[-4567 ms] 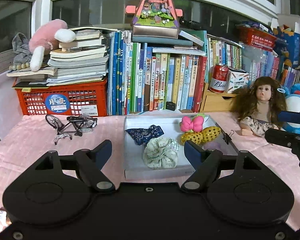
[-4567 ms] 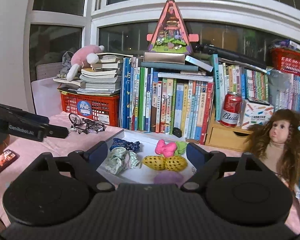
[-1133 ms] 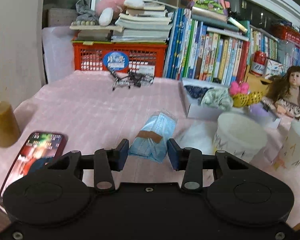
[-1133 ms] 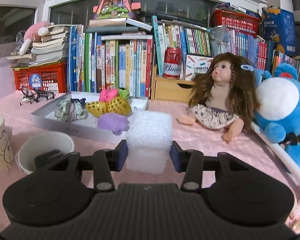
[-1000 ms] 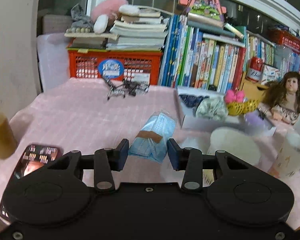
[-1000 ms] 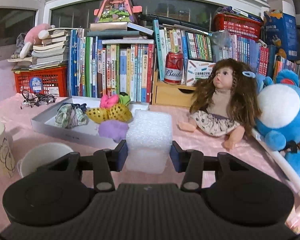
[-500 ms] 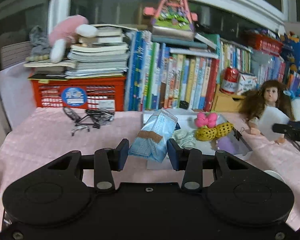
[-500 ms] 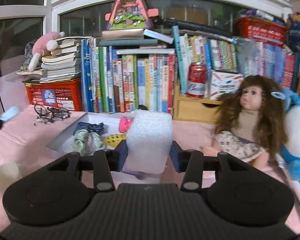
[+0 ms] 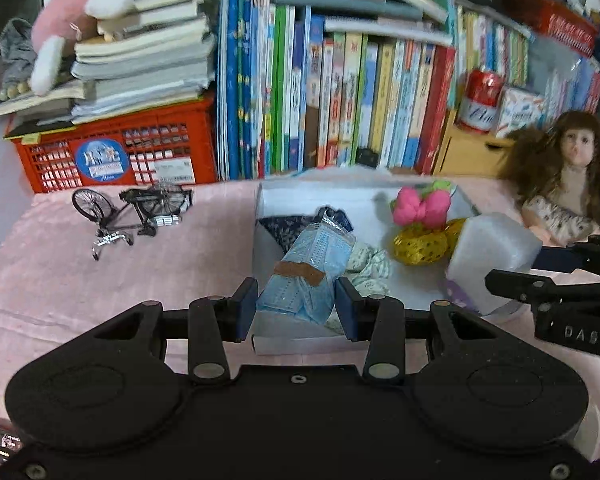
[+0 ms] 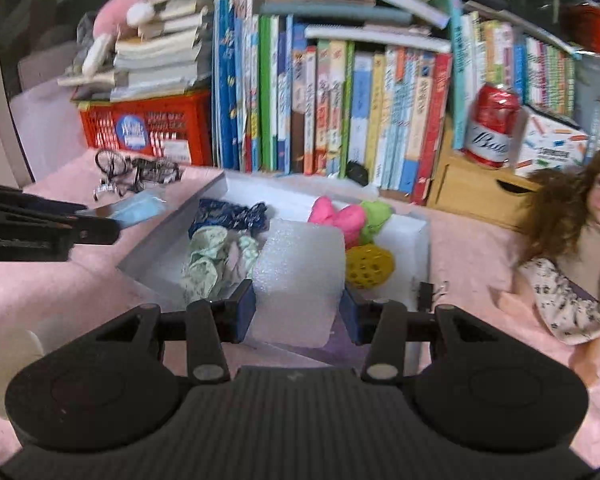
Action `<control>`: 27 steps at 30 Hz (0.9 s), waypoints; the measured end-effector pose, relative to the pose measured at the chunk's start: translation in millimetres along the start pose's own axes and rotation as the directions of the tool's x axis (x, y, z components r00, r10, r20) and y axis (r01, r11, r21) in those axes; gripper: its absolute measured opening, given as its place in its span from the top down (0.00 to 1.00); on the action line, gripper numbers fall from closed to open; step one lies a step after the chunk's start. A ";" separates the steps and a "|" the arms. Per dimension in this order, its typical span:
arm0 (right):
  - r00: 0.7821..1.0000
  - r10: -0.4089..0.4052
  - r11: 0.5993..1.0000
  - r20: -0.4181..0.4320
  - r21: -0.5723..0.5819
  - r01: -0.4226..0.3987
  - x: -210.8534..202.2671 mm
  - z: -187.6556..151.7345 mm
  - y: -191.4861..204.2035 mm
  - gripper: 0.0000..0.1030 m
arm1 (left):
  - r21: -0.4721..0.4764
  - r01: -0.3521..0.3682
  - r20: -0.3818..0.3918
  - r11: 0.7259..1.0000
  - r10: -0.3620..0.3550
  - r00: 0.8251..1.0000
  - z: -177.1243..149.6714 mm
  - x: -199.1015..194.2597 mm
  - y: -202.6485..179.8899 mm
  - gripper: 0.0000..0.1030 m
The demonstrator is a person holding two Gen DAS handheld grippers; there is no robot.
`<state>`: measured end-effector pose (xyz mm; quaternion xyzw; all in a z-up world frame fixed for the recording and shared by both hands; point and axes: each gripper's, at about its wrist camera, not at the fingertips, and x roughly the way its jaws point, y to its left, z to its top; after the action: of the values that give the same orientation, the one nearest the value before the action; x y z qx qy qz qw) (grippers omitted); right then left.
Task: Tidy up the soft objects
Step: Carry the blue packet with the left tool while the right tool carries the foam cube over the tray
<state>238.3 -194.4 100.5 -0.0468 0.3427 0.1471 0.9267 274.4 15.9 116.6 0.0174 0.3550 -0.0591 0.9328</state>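
The mask pack (image 9: 306, 270) is being gripped by the left gripper (image 9: 296, 308) and the foam block (image 10: 298, 284) by the right gripper (image 10: 300, 312) above the crowded tray (image 9: 300, 344), where either could be dropped outside.

Looks like a lived-in home, likely a child's room or study corner. Crammed along the back with a row of upright picture books (image 9: 340, 100), a red plastic crate (image 9: 112, 152) under a loose stack of books, a pink plush toy (image 9: 64, 24) and a long-haired doll (image 9: 568, 176). Covered in front by a pink tablecloth (image 9: 100, 272) carrying a miniature bicycle (image 9: 132, 208), with a red drink can (image 10: 492, 124) on a small wooden drawer box (image 10: 476, 188).
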 end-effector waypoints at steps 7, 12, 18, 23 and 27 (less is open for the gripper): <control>0.998 0.007 1.000 -0.069 -0.008 -0.007 29.6 8.8 6.8 0.51 | -0.011 -0.035 -0.081 0.999 0.034 0.996 8.3 40.7 -4.5 0.61; 0.995 0.000 1.000 -0.103 -0.004 0.000 46.5 12.0 7.2 0.51 | -0.014 -0.040 -0.117 0.999 0.038 0.992 12.1 59.6 -6.4 0.61; 0.992 -0.003 1.000 -0.129 0.002 0.004 61.2 13.5 7.0 0.51 | -0.034 -0.035 -0.156 0.999 0.029 0.987 15.0 75.4 -4.7 0.61; 0.989 -0.010 1.000 -0.149 0.002 0.010 70.0 14.6 7.5 0.51 | -0.044 -0.027 -0.189 0.999 0.019 0.982 15.3 86.2 -4.5 0.61; 0.984 -0.020 1.000 -0.176 -0.005 0.020 75.8 13.2 9.3 0.51 | -0.076 -0.023 -0.237 0.997 0.004 0.972 16.0 98.0 -0.5 0.61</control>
<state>298.4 -164.9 61.5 -0.0643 0.4224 0.1337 0.8942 357.5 4.6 63.5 -0.0098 0.4654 -0.0363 0.8843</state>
